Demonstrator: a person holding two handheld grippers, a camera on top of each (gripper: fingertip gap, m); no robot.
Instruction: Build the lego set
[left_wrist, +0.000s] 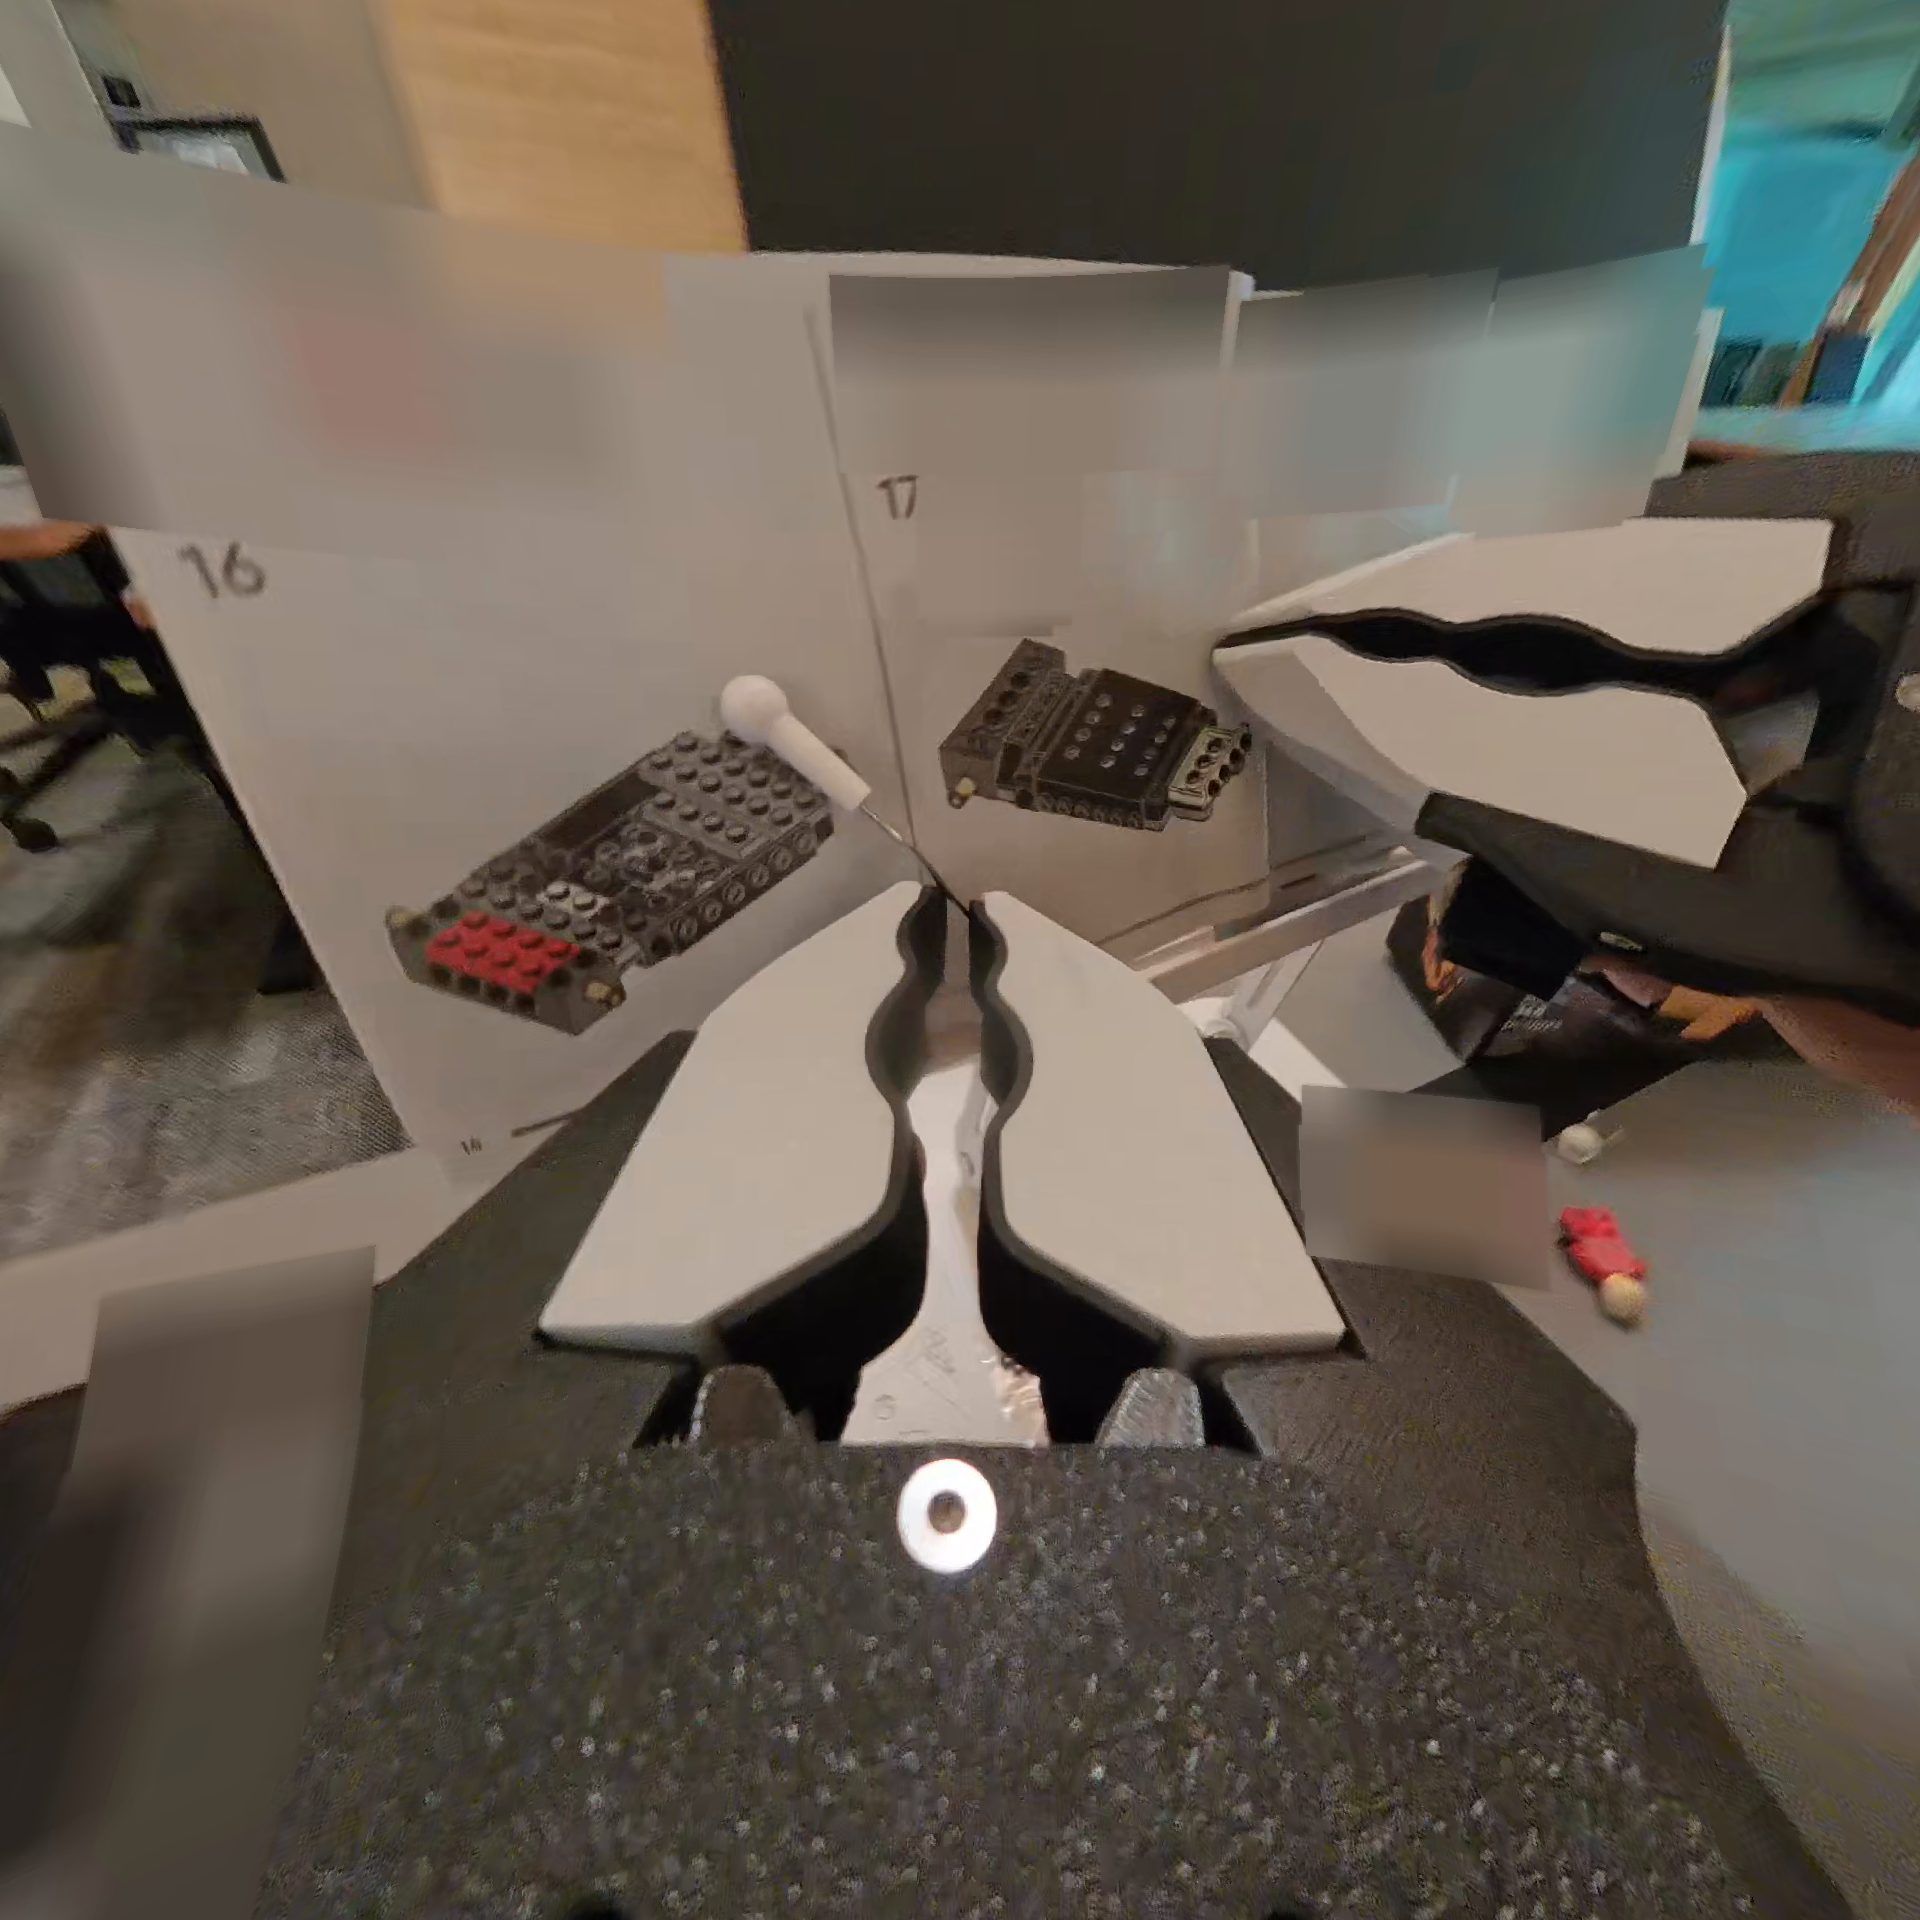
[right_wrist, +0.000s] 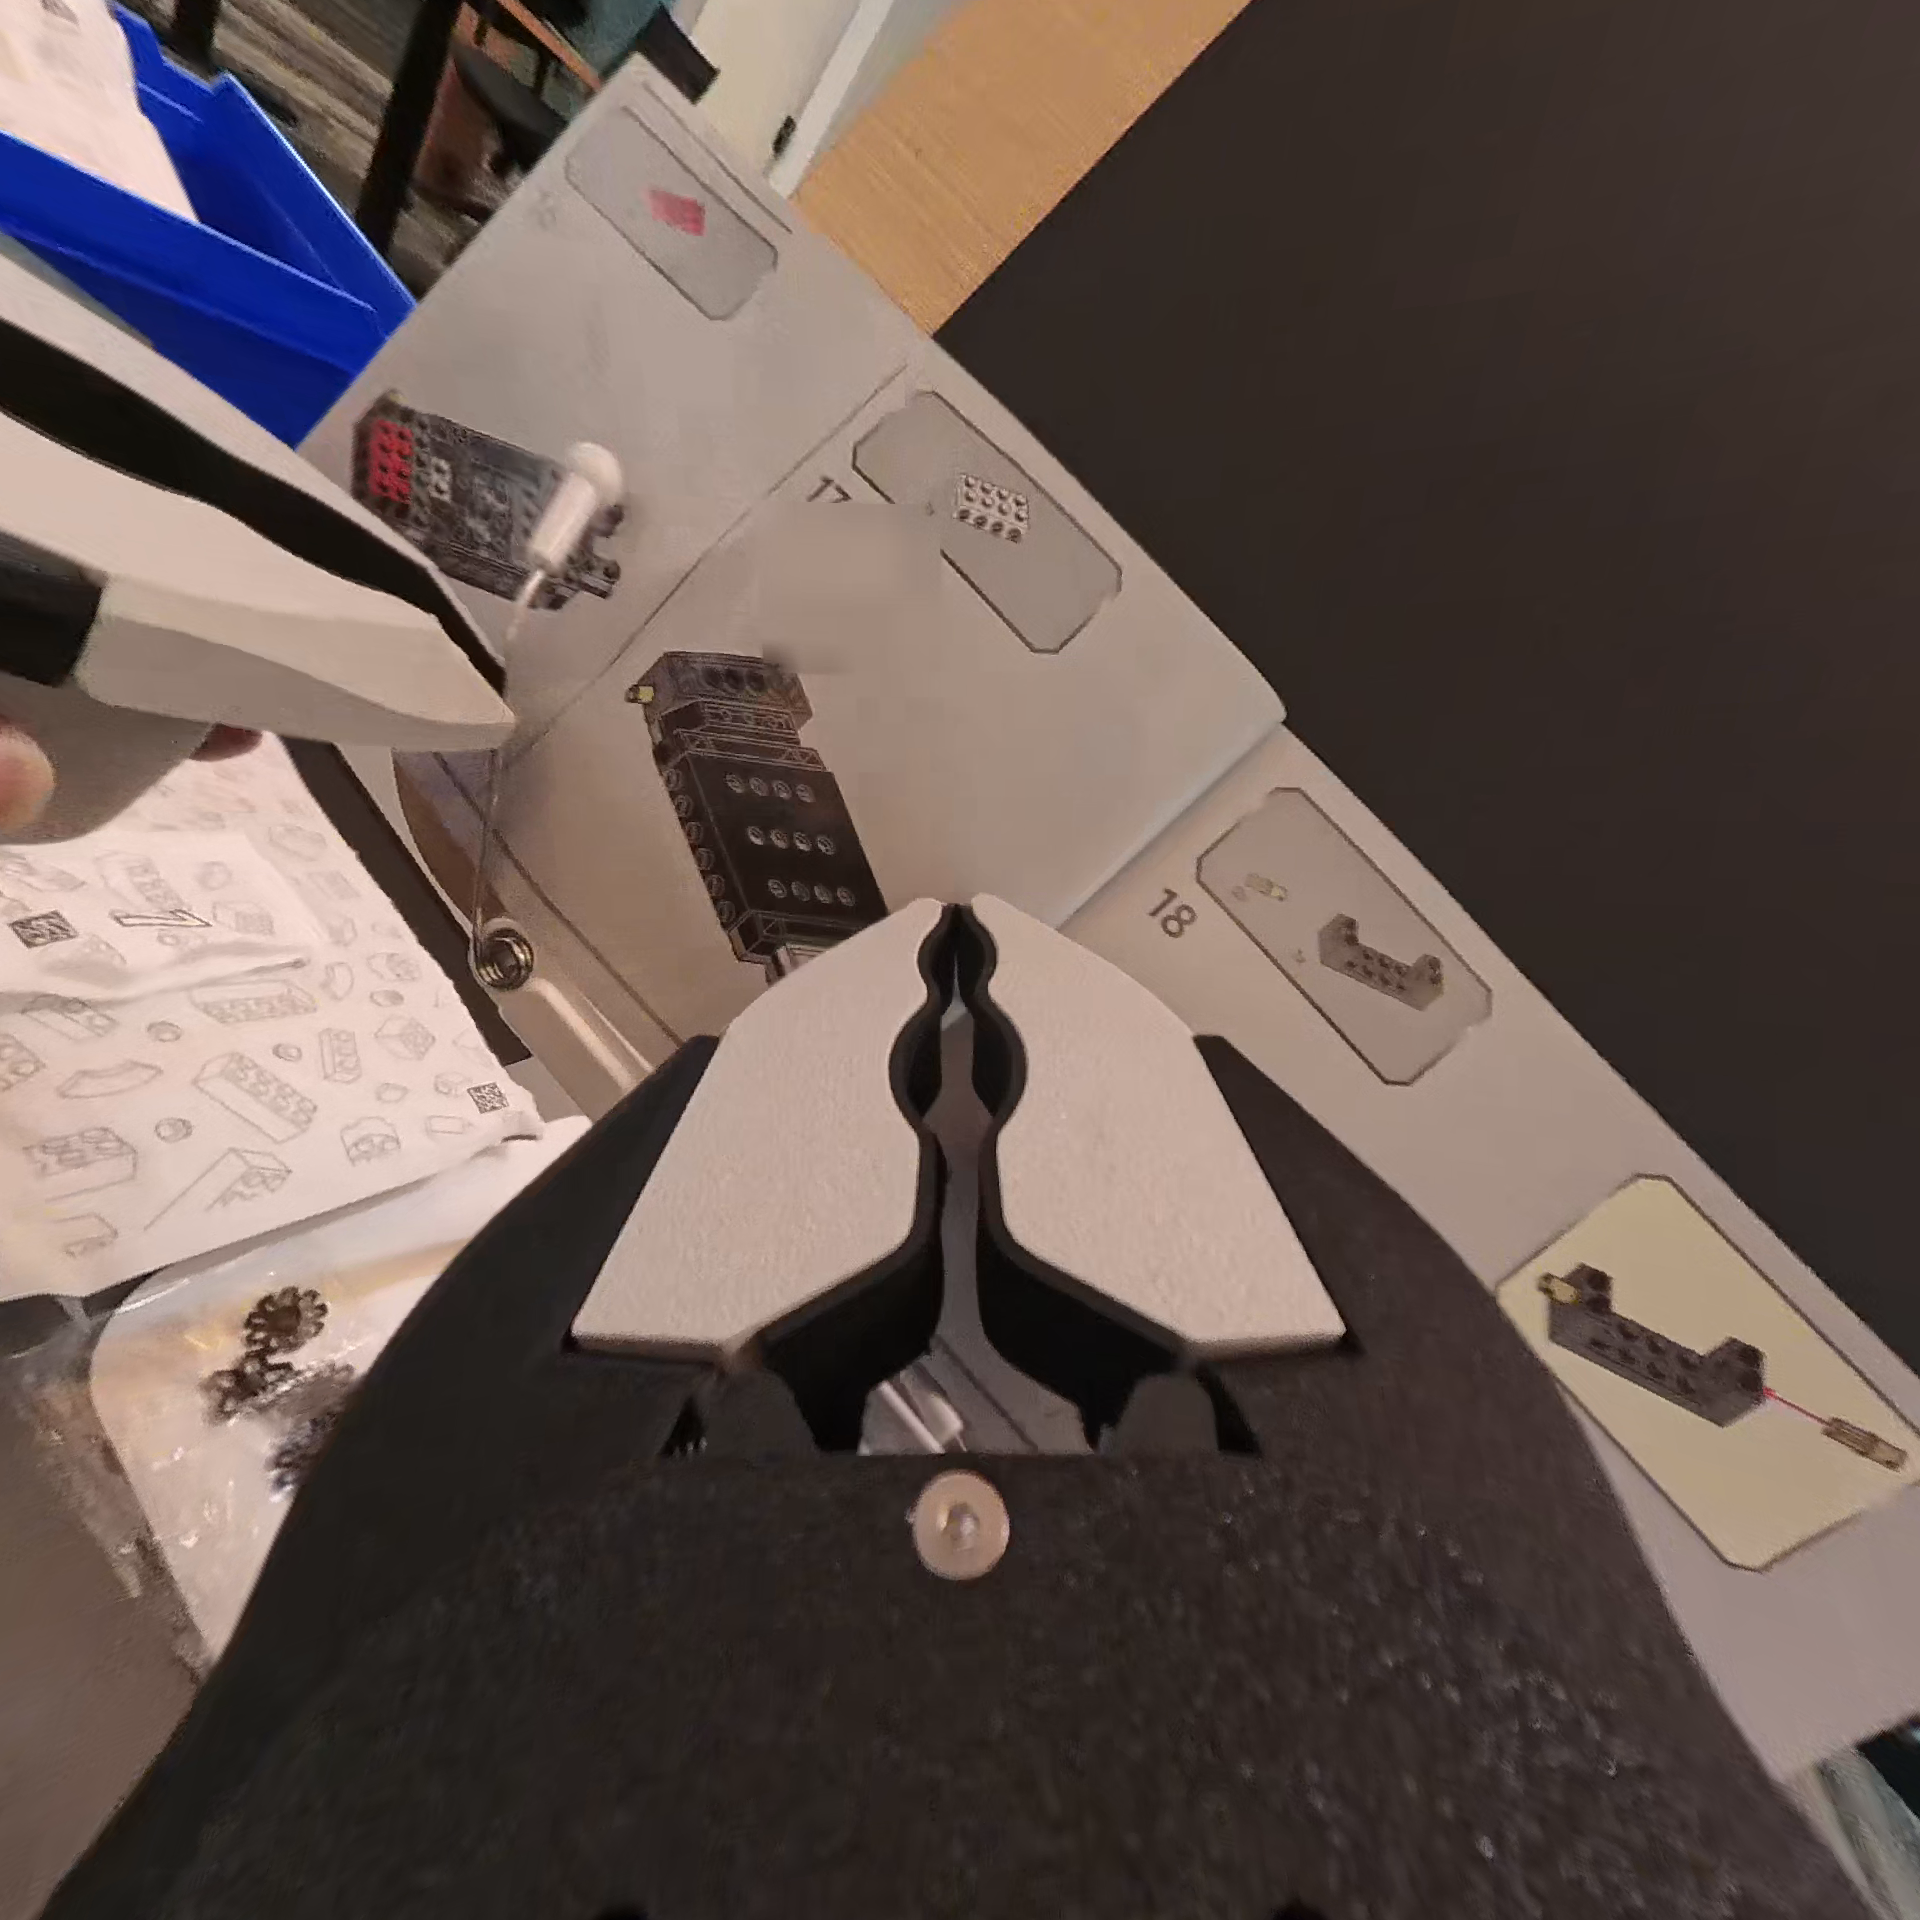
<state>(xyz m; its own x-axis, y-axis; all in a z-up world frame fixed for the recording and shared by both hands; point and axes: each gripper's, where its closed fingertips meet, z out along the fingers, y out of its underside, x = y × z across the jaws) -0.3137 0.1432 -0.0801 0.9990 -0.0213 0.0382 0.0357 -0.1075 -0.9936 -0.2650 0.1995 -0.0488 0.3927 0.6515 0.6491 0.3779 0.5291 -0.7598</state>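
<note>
An instruction booklet stands open on a stand. A thin wire page holder with a white knob lies across it. My left gripper is shut on that wire just below the knob. The right wrist view shows the same: the left gripper pinches the wire above its spring coil. My right gripper is shut on the outer edge of the right-hand page, which curls up toward the tips. In the left wrist view the right gripper meets that page edge.
A red minifigure part and a small white ball lie on the table at the right. A blue bin, a printed paper bag and a clear bag of dark gears are at the left. About 9 cm separates my left fingertips from my right.
</note>
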